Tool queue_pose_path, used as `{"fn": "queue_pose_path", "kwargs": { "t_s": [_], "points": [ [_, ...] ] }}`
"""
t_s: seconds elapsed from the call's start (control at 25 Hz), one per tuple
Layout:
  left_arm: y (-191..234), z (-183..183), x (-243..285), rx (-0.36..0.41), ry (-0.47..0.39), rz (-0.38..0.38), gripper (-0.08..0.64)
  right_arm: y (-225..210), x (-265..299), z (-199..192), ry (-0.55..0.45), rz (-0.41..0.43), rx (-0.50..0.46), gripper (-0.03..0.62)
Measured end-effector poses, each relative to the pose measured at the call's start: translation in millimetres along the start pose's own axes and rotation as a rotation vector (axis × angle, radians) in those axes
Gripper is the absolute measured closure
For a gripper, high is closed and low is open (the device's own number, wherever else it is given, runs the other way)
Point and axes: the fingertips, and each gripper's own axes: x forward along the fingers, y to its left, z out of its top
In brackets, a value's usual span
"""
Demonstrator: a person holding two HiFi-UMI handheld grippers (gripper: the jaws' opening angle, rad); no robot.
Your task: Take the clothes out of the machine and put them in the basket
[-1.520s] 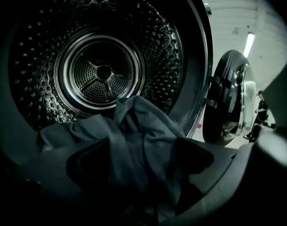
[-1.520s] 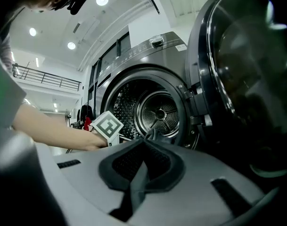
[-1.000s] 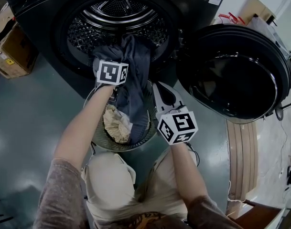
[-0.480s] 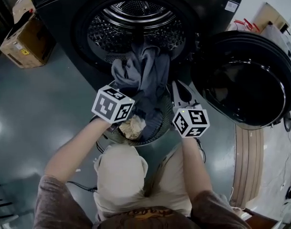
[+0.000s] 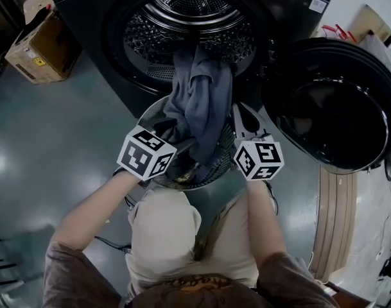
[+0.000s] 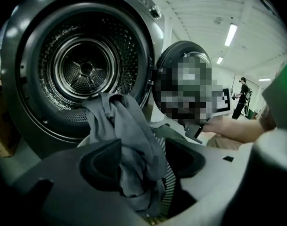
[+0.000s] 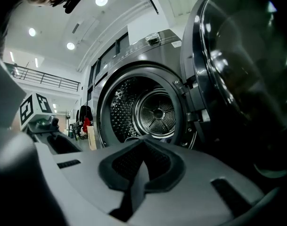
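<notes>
Your left tongs (image 6: 142, 161) have just been spreading and now stand apart. The grey garment (image 5: 199, 98) hangs loosely between them and is not pinched. It trails out of the machine (image 5: 291, 8), over the lip of the opening and down into the basket (image 5: 222, 156), which sits on the floor right in front. Your right tongs (image 7: 141, 166) are pressed together on nothing, just beside the basket's right edge, pointing at the machine. The door (image 5: 330, 108) stands swung open on the right.

I see a glossy grey floor (image 5: 41, 153), a cardboard box (image 5: 38, 50) at its far-left edge, and strip lights (image 6: 230, 34) on a white ceiling.
</notes>
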Motion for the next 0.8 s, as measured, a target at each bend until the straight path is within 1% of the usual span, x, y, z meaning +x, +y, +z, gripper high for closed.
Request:
{"fn": "queue_pose_path", "kwargs": {
  "t_s": [0.12, 0.24, 0.44, 0.64, 0.8],
  "points": [
    [21.7, 23.9, -3.0, 0.006, -0.069, 0.062, 0.264, -0.3, -2.2, 2.9, -0.006, -0.001, 0.004, 0.597],
    [46.1, 47.3, 12.6, 0.015, -0.112, 0.112, 0.246, 1.9, -2.5, 4.1, -0.009, -0.001, 0.006, 0.597],
    [93.1, 67.5, 61.0, 0.013, -0.136, 0.198, 0.214, 12.9, -4.5, 6.5, -0.003, 0.016, -0.011, 0.597],
    [121.7, 83.5, 100.1, -0.036, -0.154, 0.232, 0.189, 13.1, -9.7, 10.5, -0.006, 0.007, -0.020, 0.597],
    [135.1, 83.4, 124.8, -0.049, -0.128, 0.266, 0.186, 8.4, -11.3, 10.4, -0.001, -0.008, -0.023, 0.597]
  ]
}}
